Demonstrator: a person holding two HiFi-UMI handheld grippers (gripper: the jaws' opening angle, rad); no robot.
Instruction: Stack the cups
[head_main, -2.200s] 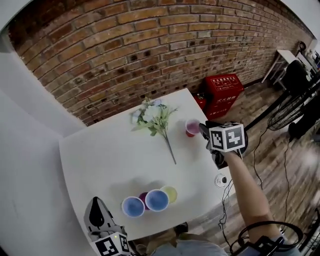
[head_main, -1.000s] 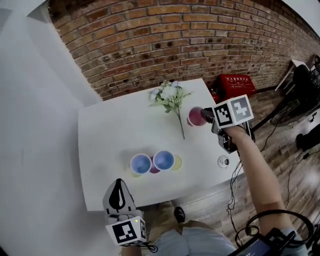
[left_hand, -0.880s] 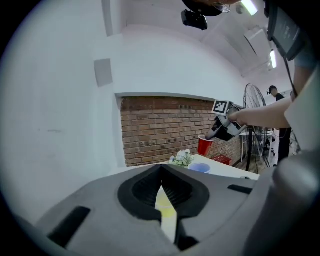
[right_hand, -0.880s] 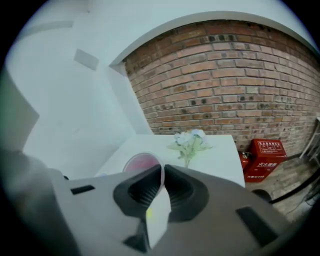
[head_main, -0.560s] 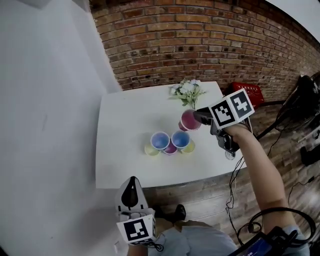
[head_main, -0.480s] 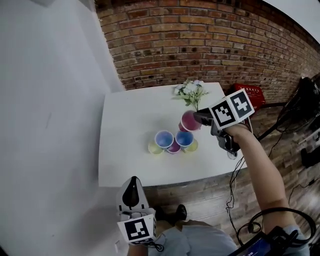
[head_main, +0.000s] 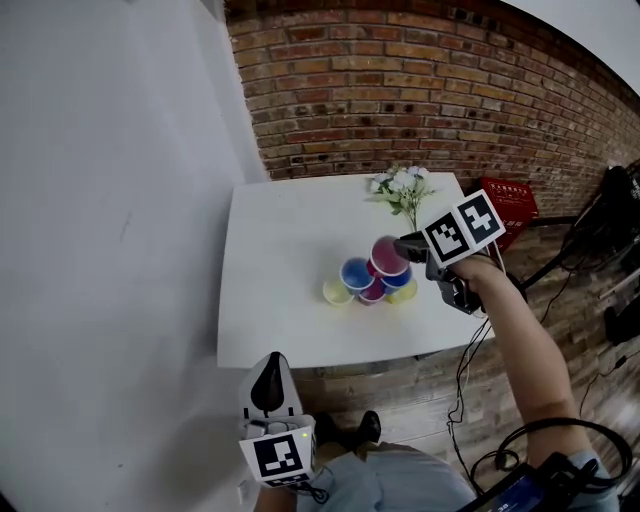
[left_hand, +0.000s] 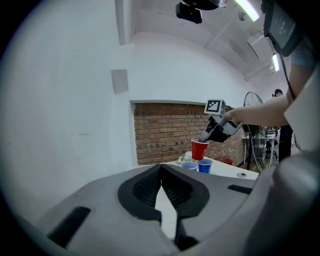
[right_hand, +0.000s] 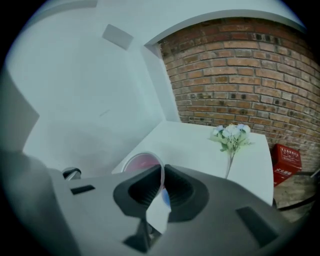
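My right gripper (head_main: 405, 245) is shut on the rim of a red cup (head_main: 388, 256) and holds it in the air just above a cluster of cups on the white table (head_main: 280, 250). The cluster has two blue cups (head_main: 356, 272), a yellow cup (head_main: 336, 291), a pink cup (head_main: 372, 293) and a yellow-green cup (head_main: 404, 293). In the right gripper view the red cup's rim (right_hand: 142, 162) sits between the jaws. My left gripper (head_main: 268, 372) hangs below the table's front edge, shut and empty; its view shows the red cup (left_hand: 199, 149) from afar.
A bunch of artificial flowers (head_main: 405, 186) lies at the table's far right corner. A red crate (head_main: 505, 205) stands on the floor beyond it, by the brick wall (head_main: 420, 90). A white wall runs along the left.
My right gripper has lifted the red cup from the table's right side and carried it left, over the cup cluster. The left gripper has stayed low at the front.
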